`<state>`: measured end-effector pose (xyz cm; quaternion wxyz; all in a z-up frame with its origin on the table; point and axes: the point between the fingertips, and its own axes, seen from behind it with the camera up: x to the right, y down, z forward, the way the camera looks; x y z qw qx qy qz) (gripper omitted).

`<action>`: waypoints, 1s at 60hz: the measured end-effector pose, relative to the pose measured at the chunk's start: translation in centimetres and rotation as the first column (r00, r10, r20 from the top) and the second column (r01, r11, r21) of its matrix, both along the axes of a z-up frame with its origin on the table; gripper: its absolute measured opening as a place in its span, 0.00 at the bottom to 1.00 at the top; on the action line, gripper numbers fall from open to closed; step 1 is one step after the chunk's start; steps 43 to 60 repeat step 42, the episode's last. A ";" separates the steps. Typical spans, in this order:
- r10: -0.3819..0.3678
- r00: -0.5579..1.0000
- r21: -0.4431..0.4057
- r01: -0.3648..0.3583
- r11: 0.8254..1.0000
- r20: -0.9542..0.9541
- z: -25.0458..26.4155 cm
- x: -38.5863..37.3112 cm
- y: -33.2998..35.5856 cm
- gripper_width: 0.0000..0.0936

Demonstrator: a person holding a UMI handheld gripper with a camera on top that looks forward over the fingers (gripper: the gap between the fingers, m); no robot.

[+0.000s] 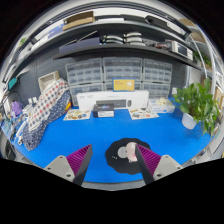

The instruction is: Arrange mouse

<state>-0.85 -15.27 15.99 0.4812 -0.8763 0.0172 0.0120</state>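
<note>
Mouse (124,151) sits low in the centre of the frame, between your two fingers and slightly ahead of their tips. It reads as a small, pale, rounded shape, whitish with a faint pink tint, smooth and domed; finer detail such as buttons or a wheel is too small to make out. It rests on a dark, roughly round mat (128,161) with a soft, uneven outline, and that mat lies on a bright blue table (100,135) whose surface looks flat and matte.

Your gripper (113,160) is spread wide. The left pad (77,158) and right pad (148,157) are magenta with a ribbed, striped texture, mounted on pale grey fingers. You have a clear gap on either side of the mouse, so nothing is pressed or held.

At the left of the frame, a patterned cloth (45,105) is draped in folds over something bulky, its print mixing red, white and dark tones. Across the middle, at the far edge of the table, you can see a long white boxy device (105,100) with flat trays of small items beside it. Behind it stands a wall of grey drawer units (125,72) carrying an orange label. At the right, a leafy green plant (197,100) stands in a white pot. Shelves (110,28) loaded with boxes curve across the top of the frame.
</note>
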 end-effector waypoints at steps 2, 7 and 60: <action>0.009 1.000 0.010 -0.009 1.000 0.002 0.6 -0.3 -0.8 0.92; 0.038 0.999 0.028 -0.038 0.999 0.011 1.5 -1.0 -2.9 0.92; 0.103 0.995 0.082 -0.104 0.991 0.015 5.1 -2.7 -13.5 0.91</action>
